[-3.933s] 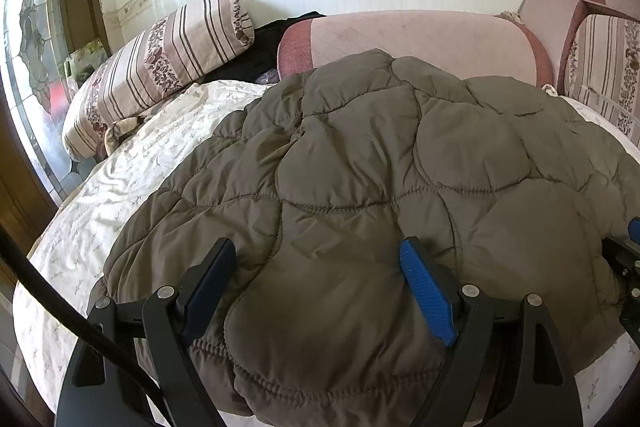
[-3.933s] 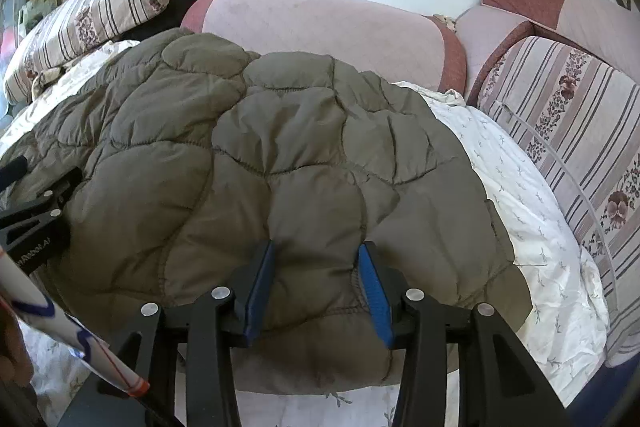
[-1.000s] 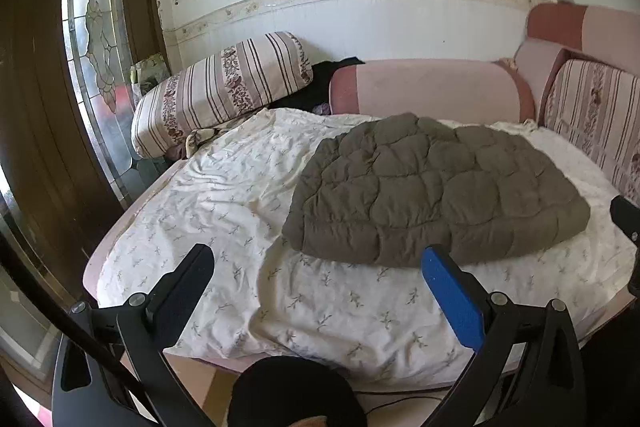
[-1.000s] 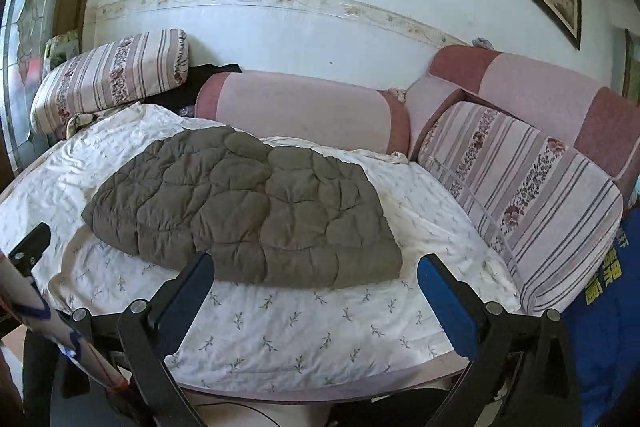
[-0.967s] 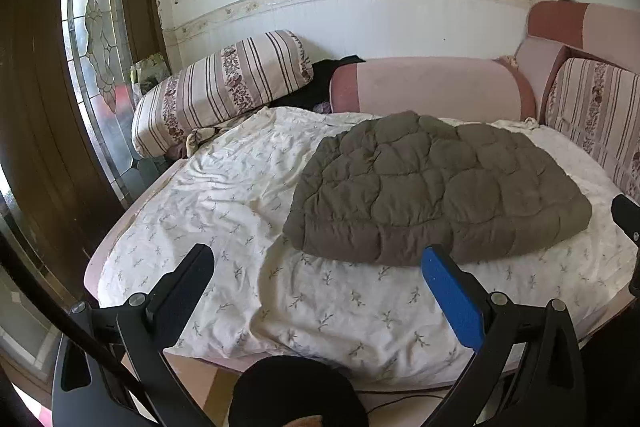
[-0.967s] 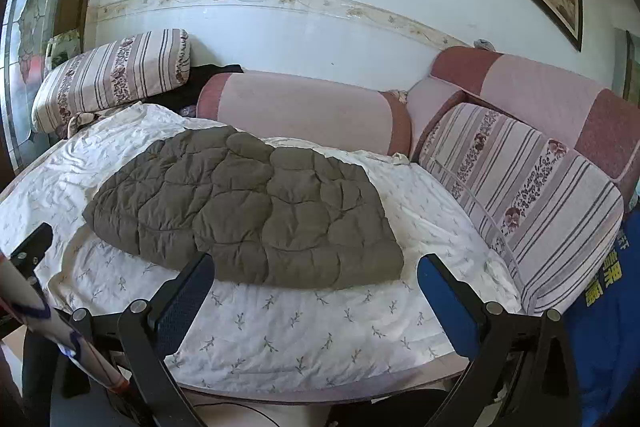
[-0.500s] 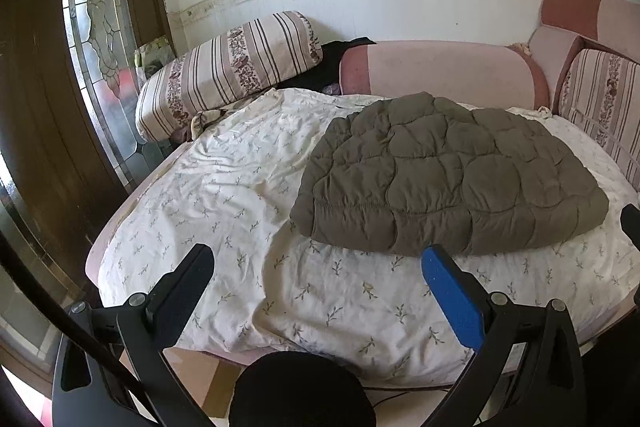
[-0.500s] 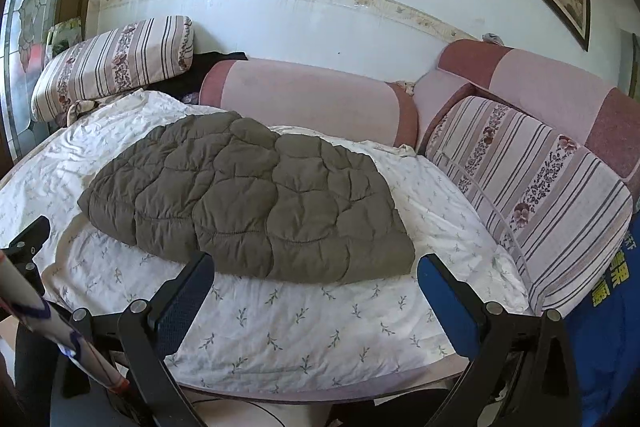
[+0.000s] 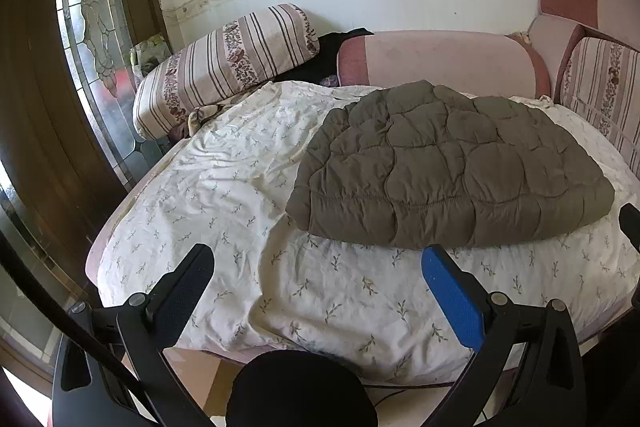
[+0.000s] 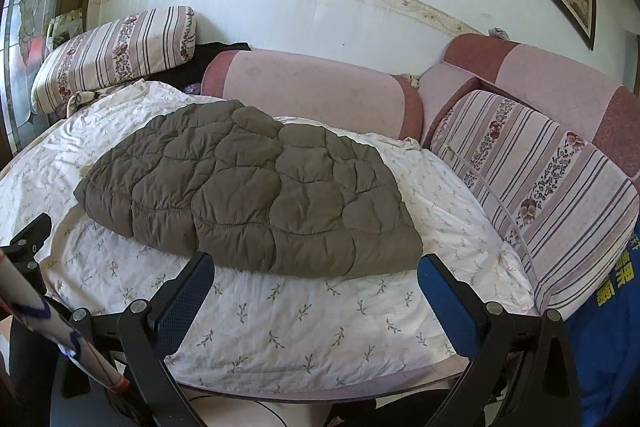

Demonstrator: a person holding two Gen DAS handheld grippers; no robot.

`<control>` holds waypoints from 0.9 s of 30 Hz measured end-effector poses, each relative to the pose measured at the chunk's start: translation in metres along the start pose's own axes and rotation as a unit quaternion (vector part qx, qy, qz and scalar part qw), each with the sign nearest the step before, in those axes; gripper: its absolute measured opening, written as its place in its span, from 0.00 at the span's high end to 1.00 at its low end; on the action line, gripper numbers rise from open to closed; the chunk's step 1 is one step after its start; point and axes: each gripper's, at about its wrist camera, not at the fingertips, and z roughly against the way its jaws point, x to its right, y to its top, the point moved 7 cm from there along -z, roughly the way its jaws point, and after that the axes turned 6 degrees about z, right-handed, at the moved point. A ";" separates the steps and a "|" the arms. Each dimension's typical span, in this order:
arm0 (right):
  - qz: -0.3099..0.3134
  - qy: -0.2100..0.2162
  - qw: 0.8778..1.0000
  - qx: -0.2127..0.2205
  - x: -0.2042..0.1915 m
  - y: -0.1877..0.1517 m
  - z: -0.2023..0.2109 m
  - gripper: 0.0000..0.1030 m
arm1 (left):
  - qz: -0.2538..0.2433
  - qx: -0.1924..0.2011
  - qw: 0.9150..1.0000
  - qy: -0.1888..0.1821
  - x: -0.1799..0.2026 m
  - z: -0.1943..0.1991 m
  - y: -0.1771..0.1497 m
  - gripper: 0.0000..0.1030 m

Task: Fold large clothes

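While both tools hang over the near edge of the bed (image 9: 224, 211), the folded olive quilted jacket (image 9: 448, 167) lies on the floral white sheet (image 10: 312, 323), toward the far right of the mattress and well apart from either tool. The left tool (image 9: 316, 285) is released, its jaws spread wide with nothing between them; the right tool (image 10: 314, 285) is likewise spread wide and empty. In the right wrist view the jacket's thick near hem runs across just beyond the fingertips (image 10: 430, 267). A striped bolster (image 9: 224, 67) sits at the far left, a pink cushion (image 10: 312, 87) behind the jacket, and a striped cushion (image 10: 536, 179) along the right. A dark garment (image 9: 320, 61) lies between bolster and pink cushion.
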 end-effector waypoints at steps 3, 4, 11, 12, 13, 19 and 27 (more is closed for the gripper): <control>0.000 0.001 1.000 -0.002 0.001 -0.001 -0.002 0.00 | 0.001 -0.001 1.000 0.000 0.000 -0.001 -0.001 0.00; 0.000 0.001 1.000 -0.002 0.000 -0.001 -0.002 0.00 | 0.000 -0.001 1.000 0.000 0.000 0.000 -0.001 0.00; 0.000 0.001 1.000 -0.002 0.001 -0.001 -0.002 0.00 | 0.000 0.000 1.000 0.001 0.000 -0.001 -0.001 0.00; 0.000 0.001 1.000 -0.002 0.001 -0.001 -0.003 0.00 | -0.001 0.000 1.000 0.001 0.000 -0.001 -0.001 0.00; 0.000 0.001 1.000 -0.001 0.000 -0.001 -0.003 0.00 | -0.001 -0.001 1.000 0.000 0.000 -0.001 -0.001 0.00; 0.000 0.001 1.000 -0.003 0.000 -0.002 -0.003 0.00 | -0.001 0.000 1.000 0.001 0.002 -0.001 -0.001 0.00; 0.001 0.002 1.000 -0.004 0.000 -0.003 -0.004 0.00 | -0.002 -0.001 1.000 -0.001 0.002 -0.001 -0.002 0.00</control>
